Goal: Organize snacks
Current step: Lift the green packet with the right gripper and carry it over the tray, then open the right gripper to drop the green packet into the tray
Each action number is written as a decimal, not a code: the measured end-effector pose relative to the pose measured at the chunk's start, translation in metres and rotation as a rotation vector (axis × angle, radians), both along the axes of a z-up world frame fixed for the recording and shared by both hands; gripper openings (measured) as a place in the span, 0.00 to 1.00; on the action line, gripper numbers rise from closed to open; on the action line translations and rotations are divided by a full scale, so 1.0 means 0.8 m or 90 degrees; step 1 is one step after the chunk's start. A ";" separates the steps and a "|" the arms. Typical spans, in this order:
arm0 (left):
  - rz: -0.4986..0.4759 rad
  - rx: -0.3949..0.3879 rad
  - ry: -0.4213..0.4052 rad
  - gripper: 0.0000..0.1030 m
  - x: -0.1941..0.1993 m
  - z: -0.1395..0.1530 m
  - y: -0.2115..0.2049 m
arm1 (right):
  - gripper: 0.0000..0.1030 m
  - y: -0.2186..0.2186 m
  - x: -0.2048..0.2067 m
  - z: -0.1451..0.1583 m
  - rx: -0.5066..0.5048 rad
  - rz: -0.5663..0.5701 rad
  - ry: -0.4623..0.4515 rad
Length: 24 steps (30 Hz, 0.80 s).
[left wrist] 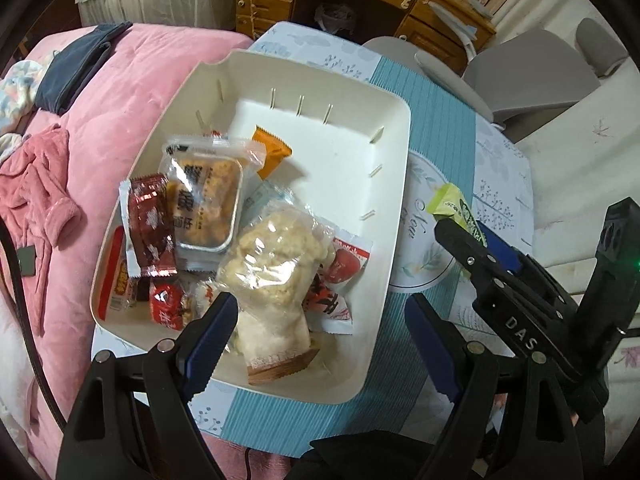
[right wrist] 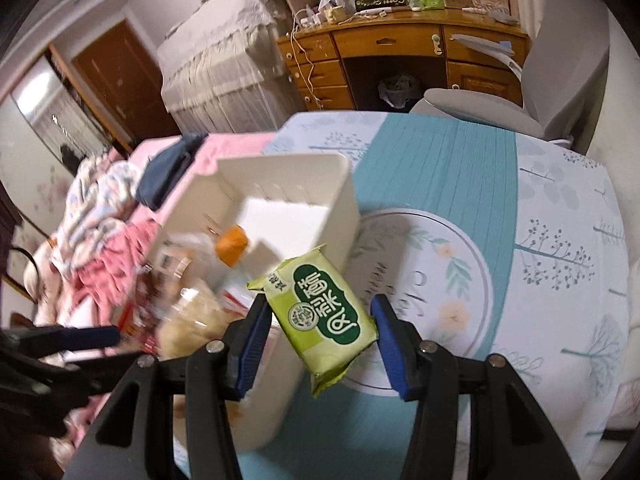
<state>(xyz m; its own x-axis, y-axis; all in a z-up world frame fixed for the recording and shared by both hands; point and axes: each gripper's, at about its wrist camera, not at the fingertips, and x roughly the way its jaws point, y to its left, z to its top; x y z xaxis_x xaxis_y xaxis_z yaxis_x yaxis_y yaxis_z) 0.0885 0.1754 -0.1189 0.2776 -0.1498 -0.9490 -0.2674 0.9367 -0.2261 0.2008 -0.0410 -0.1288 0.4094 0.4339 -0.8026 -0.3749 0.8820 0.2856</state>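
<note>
Most wrapped snacks fill the white plastic bin [left wrist: 394,184], frame centre; the right gripper [right wrist: 318,334] clamps the green packet [right wrist: 326,312], not yet binned; the left gripper [left wrist: 320,320] gapes empty.

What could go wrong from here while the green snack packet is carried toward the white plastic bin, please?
1. The right gripper holds the green snack packet tilted, its ends sticking out past the fingers; it might twist or slip free.
2. The white plastic bin is crowded at its near end, where a clear bag of pale puffed snack lies on top; a packet dropped there could slide off the heap.
3. The open left gripper hovers over that end, so the grippers could collide.
</note>
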 end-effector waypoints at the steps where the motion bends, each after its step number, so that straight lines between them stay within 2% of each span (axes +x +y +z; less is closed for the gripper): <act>1: -0.003 -0.002 -0.006 0.82 0.000 0.002 0.002 | 0.50 0.007 -0.003 0.005 0.009 -0.006 0.000; 8: -0.035 -0.010 -0.053 0.82 -0.012 0.029 0.044 | 0.50 0.049 -0.024 0.026 0.039 -0.045 0.002; 13: -0.056 -0.005 -0.062 0.82 -0.021 0.036 0.081 | 0.51 0.078 -0.034 0.026 0.042 -0.088 0.011; 14: -0.063 -0.005 -0.065 0.82 -0.023 0.036 0.087 | 0.53 0.081 -0.036 0.024 0.041 -0.103 0.012; 16: -0.078 -0.004 -0.066 0.82 -0.027 0.034 0.098 | 0.62 0.083 -0.042 0.019 0.043 -0.141 0.018; 18: -0.091 -0.006 -0.064 0.82 -0.031 0.030 0.104 | 0.75 0.082 -0.049 0.013 0.055 -0.173 0.027; 20: -0.108 -0.010 -0.059 0.82 -0.035 0.024 0.108 | 0.76 0.079 -0.059 0.006 0.069 -0.205 0.040; 24: -0.140 -0.017 -0.045 0.82 -0.043 0.010 0.105 | 0.76 0.070 -0.083 -0.008 0.048 -0.251 0.064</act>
<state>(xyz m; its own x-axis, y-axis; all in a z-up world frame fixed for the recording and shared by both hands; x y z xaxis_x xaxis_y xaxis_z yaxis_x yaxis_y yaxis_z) 0.0543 0.2594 -0.1113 0.3015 -0.2383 -0.9232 -0.0402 0.9642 -0.2621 0.1347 0.0147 -0.1355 0.4771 0.3185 -0.8191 0.0208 0.9276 0.3729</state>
